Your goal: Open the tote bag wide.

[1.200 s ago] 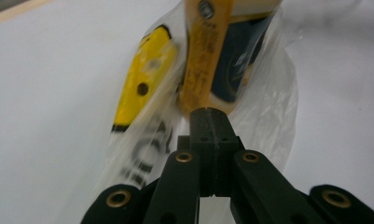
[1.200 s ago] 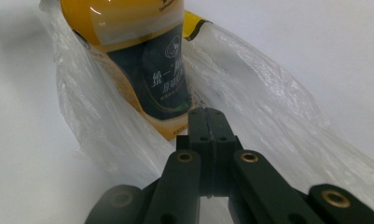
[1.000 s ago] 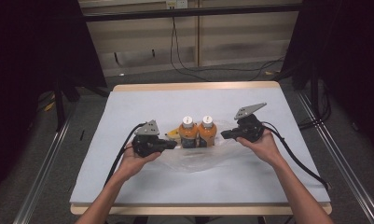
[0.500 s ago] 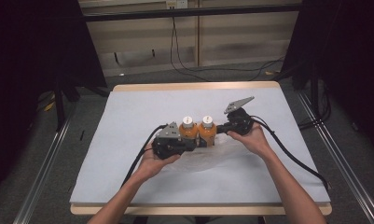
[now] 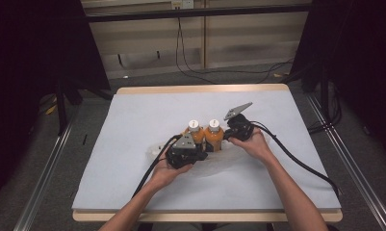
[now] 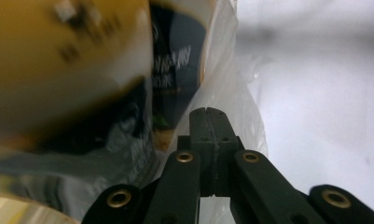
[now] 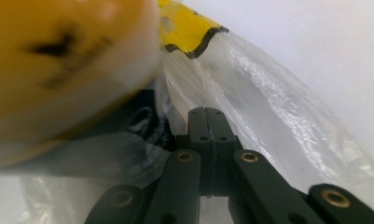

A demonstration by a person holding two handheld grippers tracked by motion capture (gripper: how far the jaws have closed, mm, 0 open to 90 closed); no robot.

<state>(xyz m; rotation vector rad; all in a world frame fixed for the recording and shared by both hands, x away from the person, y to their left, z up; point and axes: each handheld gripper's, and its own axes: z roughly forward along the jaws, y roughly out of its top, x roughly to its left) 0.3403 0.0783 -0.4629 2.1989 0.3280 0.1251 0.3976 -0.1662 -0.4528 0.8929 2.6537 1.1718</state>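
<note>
Both grippers, left & right, jaws shut, maybe pinching clear plastic bag at 6 o'clock of two orange bottles. Pull film apart gently, w/o tipping bottles.

black grippers, brass screws, trailing cables

In both gripper views the near orange bottle is blurred, its label unreadable and cropped.
</note>
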